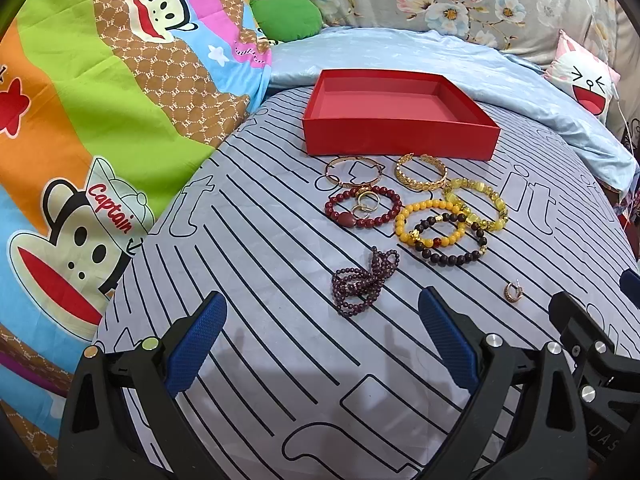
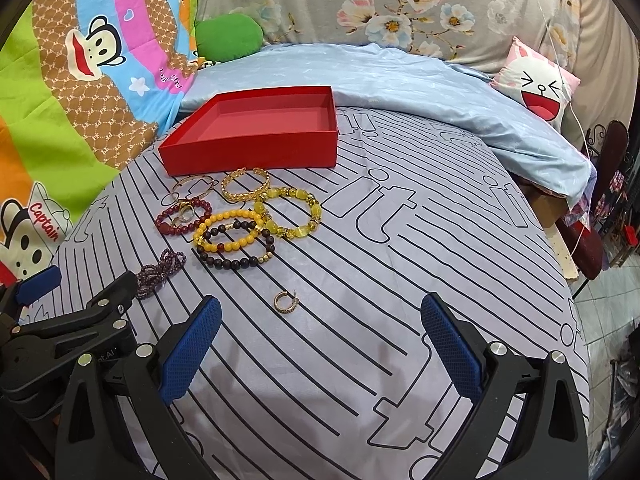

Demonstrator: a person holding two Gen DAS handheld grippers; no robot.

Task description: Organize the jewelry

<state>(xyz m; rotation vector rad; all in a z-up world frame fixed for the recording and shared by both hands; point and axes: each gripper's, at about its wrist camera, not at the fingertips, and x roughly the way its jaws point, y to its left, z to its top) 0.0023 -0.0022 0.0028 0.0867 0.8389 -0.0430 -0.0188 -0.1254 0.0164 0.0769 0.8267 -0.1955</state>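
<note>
From the left wrist, the left gripper (image 1: 322,320) hangs spread and empty above the striped bedsheet (image 1: 256,280). A purple beaded strand (image 1: 362,280) lies just ahead; beaded bracelets and gold bangles cluster before the empty red box (image 1: 396,136).

From the right wrist, the right gripper (image 2: 320,324) is spread too, a small gold hoop earring (image 2: 285,303) lying apart between its fingers, near the sheet's front edge.

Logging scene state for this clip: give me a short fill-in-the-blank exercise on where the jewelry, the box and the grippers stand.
1. The red box holds ____ jewelry.
2. The small gold earring lies apart from the bracelets, nearest the ____ gripper.
3. The gold rings lie inside the ____ bead bracelet.
4. The left gripper is ____.

Missing words: no; right; dark red; open
</note>
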